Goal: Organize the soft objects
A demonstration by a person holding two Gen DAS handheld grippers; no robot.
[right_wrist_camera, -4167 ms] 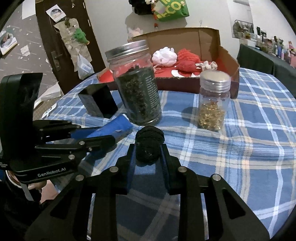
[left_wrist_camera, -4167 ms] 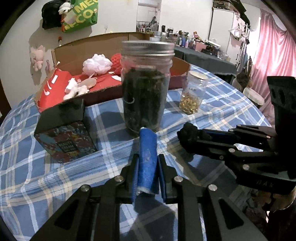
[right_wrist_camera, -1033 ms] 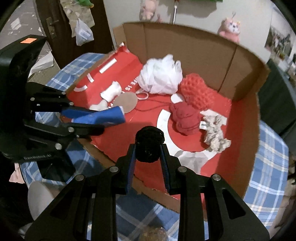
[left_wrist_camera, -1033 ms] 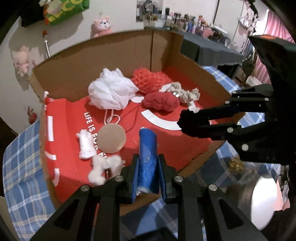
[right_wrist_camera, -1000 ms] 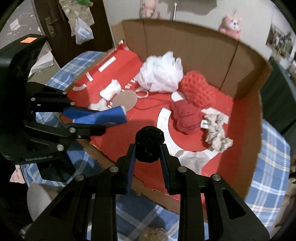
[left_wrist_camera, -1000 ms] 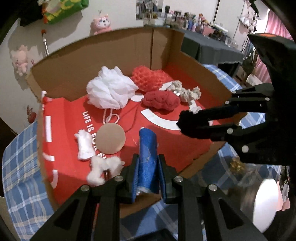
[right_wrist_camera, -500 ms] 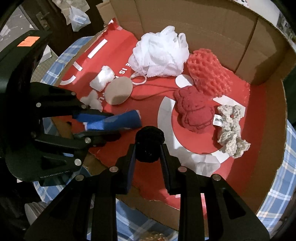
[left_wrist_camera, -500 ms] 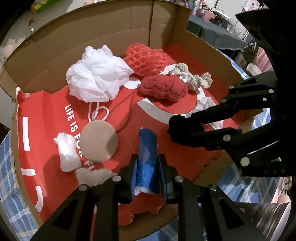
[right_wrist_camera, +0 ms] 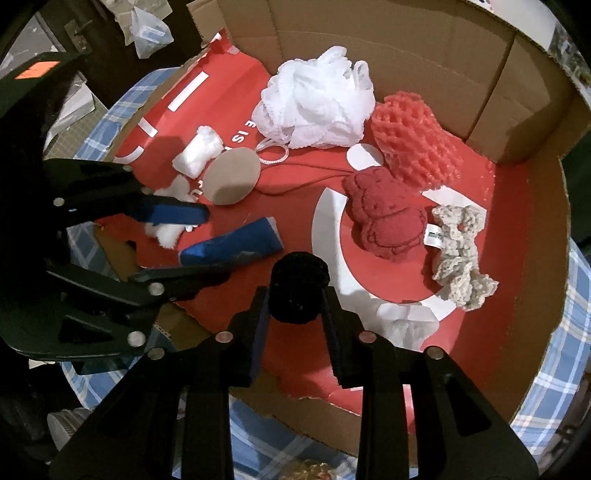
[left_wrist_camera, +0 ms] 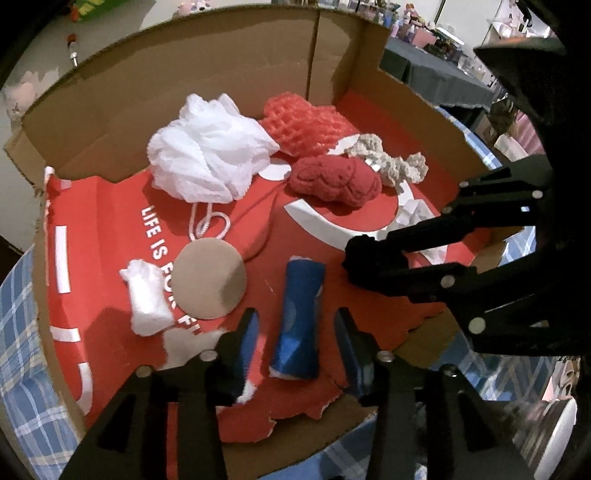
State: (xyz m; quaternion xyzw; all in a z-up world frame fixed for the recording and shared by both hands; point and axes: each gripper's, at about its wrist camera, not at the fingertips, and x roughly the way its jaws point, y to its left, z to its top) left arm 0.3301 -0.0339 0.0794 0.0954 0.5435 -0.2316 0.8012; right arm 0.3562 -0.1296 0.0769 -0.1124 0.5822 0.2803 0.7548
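Your left claw is spreading, freeing the soft blue roll between its fingers; your right claw is loosening around the squashy black ball.

A blue plaid cloth covered the desk under the cardboard. A dark door with a clear bag hanging on it stood at the upper left of the right wrist view. A dark-draped table crowded with small bottles stood far behind, and a pink plush hung on the wall.
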